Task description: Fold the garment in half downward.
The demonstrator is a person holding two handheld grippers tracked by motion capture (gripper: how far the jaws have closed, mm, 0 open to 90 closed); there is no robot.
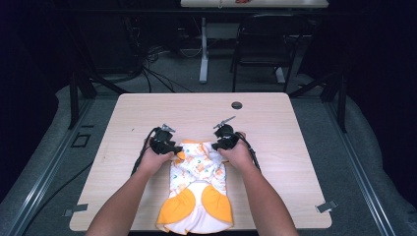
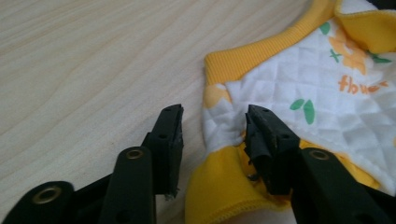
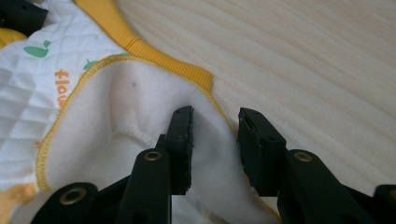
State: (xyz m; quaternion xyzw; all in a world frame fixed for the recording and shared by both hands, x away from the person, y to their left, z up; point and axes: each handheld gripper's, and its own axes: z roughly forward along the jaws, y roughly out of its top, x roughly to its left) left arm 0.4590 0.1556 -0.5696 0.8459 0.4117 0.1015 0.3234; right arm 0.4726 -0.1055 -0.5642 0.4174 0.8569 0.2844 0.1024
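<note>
1. Orange-cuffed and quilted, the small garment [image 1: 199,189] lies flat on the worktop [image 1: 275,128], its near hem close to the person's edge and its far end bunched between the two hands.
2. In the left gripper view, the left hand-held gripper [image 2: 215,119] has its jaws spread, straddling the garment's side edge where white quilting meets an orange band; one jaw is over bare wood, the other over cloth. Nothing is pinched yet.
3. In the right gripper view, the right hand-held gripper [image 3: 215,123] is likewise spread, its jaws either side of the white fleece lining's stitched yellow edge. It too grips nothing.
4. The step in hand looks like taking hold of the far end's two sides, probably to fold or spread it.
5. To do it well, lower each jaw until the under one slides beneath the cloth, then close on the ribbed orange trim [image 3: 154,53], which should hold better than the soft lining.
6. Catch matching spots on both sides, or the fold will likely skew.
7. Close both together and lift evenly, so the bunched layers do not drag the near end across the wood.
</note>
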